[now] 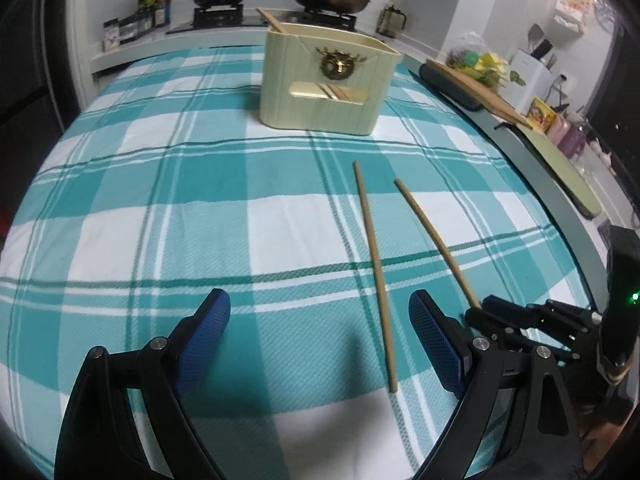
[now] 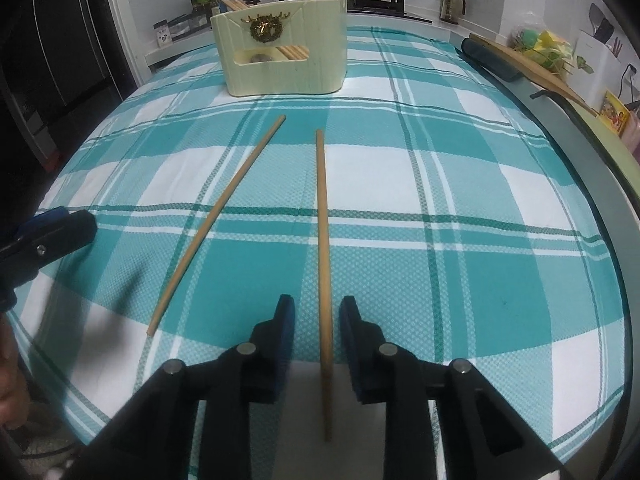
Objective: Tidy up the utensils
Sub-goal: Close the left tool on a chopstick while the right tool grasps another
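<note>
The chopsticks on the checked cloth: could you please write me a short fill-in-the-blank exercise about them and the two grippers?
1. The number of chopsticks lying loose on the checked cloth is ____.
2. The right chopstick runs between the fingers of the ____ gripper, which are not pressing on it.
3. The left chopstick lies in front of the left gripper, whose jaws stand wide ____.
4. More chopsticks already stand in the cream ____ at the far end.

Missing words: two; right; open; holder

Surface: table under teal-white plaid cloth [image 2: 460,184] | on it: cream utensil box [image 2: 280,60] at 12 o'clock; two wooden chopsticks [image 2: 322,216] centre, apart, flat.
</note>
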A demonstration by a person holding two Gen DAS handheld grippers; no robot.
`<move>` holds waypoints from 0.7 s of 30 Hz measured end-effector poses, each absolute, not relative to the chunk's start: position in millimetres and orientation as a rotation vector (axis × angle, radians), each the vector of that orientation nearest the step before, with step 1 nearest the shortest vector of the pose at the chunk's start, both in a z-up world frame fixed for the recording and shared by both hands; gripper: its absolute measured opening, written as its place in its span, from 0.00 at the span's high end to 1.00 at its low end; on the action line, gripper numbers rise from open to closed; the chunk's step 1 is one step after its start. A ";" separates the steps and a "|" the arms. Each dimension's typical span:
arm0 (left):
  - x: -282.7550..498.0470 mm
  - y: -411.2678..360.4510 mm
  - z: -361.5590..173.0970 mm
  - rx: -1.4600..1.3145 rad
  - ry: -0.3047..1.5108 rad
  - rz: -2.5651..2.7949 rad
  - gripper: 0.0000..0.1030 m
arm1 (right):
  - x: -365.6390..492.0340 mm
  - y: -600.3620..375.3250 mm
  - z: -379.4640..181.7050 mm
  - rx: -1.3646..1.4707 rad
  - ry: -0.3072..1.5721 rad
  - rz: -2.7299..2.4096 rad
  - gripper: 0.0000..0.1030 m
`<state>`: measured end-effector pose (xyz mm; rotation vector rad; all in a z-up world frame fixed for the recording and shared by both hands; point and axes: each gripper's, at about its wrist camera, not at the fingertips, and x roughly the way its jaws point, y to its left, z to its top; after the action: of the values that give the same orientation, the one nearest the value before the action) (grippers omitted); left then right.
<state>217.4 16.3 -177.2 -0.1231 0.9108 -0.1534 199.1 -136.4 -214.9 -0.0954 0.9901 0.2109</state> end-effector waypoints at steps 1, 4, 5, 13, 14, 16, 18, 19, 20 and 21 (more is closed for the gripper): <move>224.9 9.7 -178.7 -0.098 0.910 -0.162 0.11 | 199.6 -136.7 -215.2 -0.093 0.988 0.217 0.76; 247.9 -8.7 -190.2 -0.034 0.914 -0.165 0.13 | 199.4 -140.0 -215.3 -0.084 0.981 0.221 0.76; 255.2 -14.9 -196.1 -0.014 0.922 -0.163 0.14 | 198.9 -141.6 -214.8 -0.081 0.975 0.219 0.76; 261.4 -40.0 -220.3 0.124 0.913 -0.135 0.55 | 195.0 -165.8 -209.1 -0.045 0.938 0.167 0.76; 260.6 -38.9 -218.8 0.124 0.907 -0.126 0.65 | 194.8 -168.0 -208.4 -0.040 0.934 0.164 0.76; 260.6 -32.2 -217.8 0.097 0.905 -0.098 0.93 | 195.3 -170.8 -207.6 -0.034 0.927 0.156 0.76; 258.4 -20.3 -217.2 0.025 0.915 -0.096 0.95 | 196.8 -171.5 -207.1 -0.026 0.923 0.155 0.76; 255.3 -15.9 -216.8 0.006 0.916 -0.084 0.96 | 197.3 -171.3 -206.9 -0.024 0.922 0.156 0.76; 250.0 -11.6 -216.2 -0.003 0.914 -0.068 0.96 | 197.6 -170.7 -206.7 -0.023 0.920 0.157 0.76; 243.3 -7.2 -215.4 -0.011 0.914 -0.058 0.96 | 197.4 -170.1 -206.2 -0.022 0.918 0.159 0.76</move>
<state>243.3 -7.2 -215.4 -0.0111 0.9138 -0.0577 197.4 -170.1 -206.2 -0.0224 0.9175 0.1594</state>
